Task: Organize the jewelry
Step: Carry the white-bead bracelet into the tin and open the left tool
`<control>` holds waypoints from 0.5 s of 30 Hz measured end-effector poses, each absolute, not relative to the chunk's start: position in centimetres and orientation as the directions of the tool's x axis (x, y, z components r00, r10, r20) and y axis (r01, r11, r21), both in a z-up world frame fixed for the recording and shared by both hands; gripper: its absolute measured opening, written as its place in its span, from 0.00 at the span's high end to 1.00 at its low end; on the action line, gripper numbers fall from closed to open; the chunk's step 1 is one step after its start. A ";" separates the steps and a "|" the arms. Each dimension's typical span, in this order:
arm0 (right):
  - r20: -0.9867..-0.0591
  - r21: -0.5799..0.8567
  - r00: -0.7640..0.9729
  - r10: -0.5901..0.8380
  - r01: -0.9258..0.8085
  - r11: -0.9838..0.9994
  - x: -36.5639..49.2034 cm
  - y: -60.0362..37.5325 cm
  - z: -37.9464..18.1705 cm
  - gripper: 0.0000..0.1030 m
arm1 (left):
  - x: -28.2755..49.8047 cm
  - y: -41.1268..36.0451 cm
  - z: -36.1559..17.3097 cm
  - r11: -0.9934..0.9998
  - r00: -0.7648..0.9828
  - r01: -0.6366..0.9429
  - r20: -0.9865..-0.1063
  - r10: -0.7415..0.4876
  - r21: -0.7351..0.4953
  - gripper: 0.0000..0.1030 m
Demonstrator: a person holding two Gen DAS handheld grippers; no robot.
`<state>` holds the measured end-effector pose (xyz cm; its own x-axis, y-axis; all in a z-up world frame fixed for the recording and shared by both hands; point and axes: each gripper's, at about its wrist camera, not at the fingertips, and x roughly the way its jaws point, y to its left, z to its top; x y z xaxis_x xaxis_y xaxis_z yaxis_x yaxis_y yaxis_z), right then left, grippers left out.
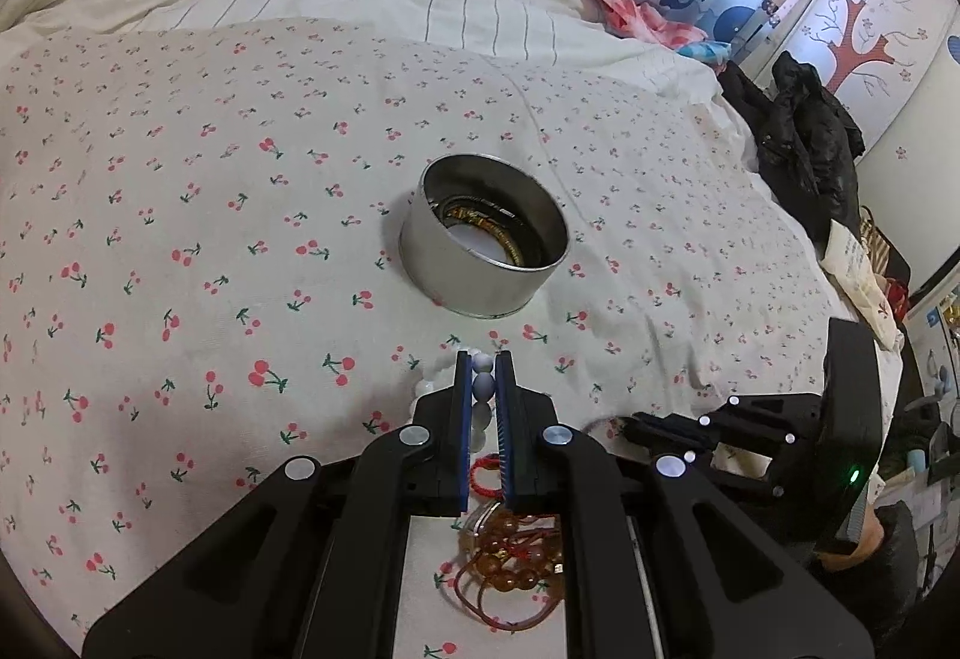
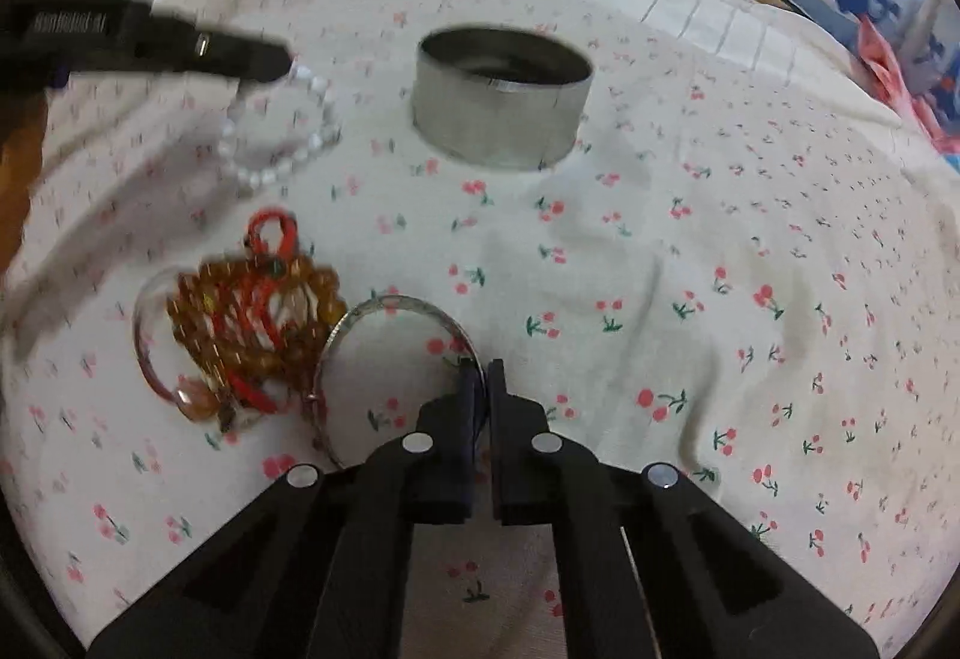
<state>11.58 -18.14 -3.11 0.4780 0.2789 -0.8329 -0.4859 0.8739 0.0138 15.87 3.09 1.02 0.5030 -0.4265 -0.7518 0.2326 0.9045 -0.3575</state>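
On a white bedsheet (image 1: 180, 149) printed with red cherries stands a round silver metal tin (image 1: 483, 239), open, with bangles inside; the left gripper (image 1: 483, 368) pinches a white bead bracelet (image 2: 282, 131) just short of the tin; the right gripper (image 2: 481, 368) is pressed together on a thin silver bangle (image 2: 390, 308), beside a tangle of amber beads and red cord (image 2: 252, 323).

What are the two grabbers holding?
Left gripper pinches the white bead bracelet by its beads; right gripper pinches the silver bangle on its rim.
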 end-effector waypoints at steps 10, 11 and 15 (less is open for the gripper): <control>-0.689 0.322 0.558 0.462 -0.335 0.885 13.3 -23.5 0.9 0.96 | 16.0 0.5 5.6 0.903 0.543 0.279 -0.722 -0.428 -0.325 0.93; -0.681 0.336 0.564 0.467 -0.326 0.884 13.4 -23.8 1.1 0.96 | 16.4 0.1 5.9 0.902 0.544 0.281 -0.721 -0.430 -0.327 0.93; -0.660 0.387 0.572 0.487 -0.297 0.873 13.5 -24.6 1.5 0.96 | 18.3 -1.7 6.9 0.905 0.542 0.288 -0.726 -0.423 -0.312 0.93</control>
